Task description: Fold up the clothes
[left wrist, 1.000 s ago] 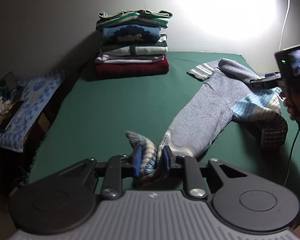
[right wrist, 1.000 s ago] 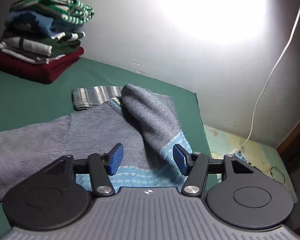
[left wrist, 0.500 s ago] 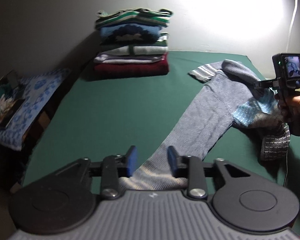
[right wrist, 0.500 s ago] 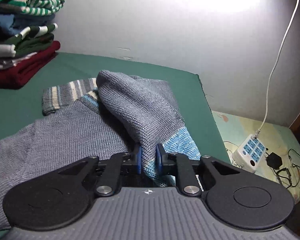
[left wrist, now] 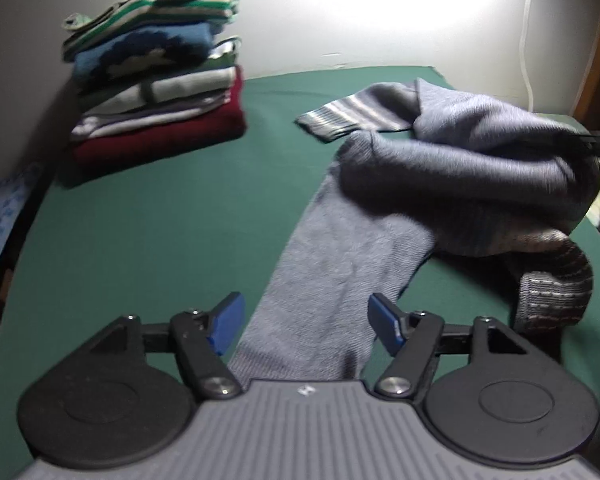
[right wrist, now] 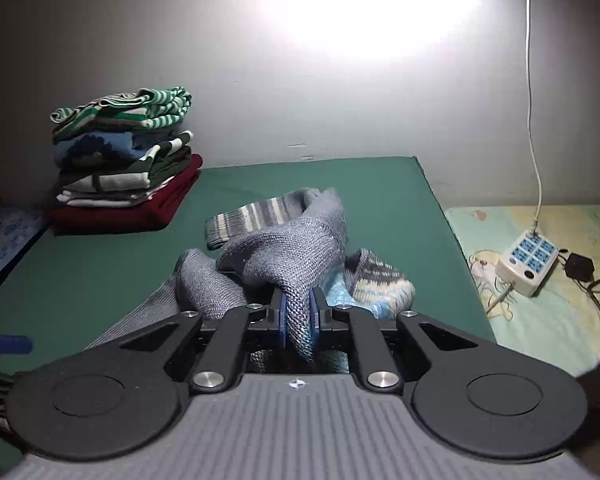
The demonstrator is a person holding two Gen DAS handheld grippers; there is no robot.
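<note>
- The right gripper [right wrist: 298, 316] is clamped on a fold of the grey sweater [left wrist: 340, 256], its blue pads [right wrist: 283, 320] pressing the ribbed knit from both sides; the pinched fold rises off the green mat [left wrist: 160, 216] in a bunched hump.
- The left gripper [left wrist: 302, 322] stands wide, its jaws having just been opening; a flat grey sleeve runs between the pads [left wrist: 224, 320] without either pressing it.
- The sweater is a chunky knit, plain grey in the body, with striped cuffs [left wrist: 332, 118] and a pale blue patterned band [right wrist: 376, 280].
- It lies on the mat's right half, well apart from the stack [left wrist: 156, 80] of folded clothes at the far left corner by the wall.
- A white power strip [right wrist: 528, 266] sits on a sheet beside the mat.
</note>
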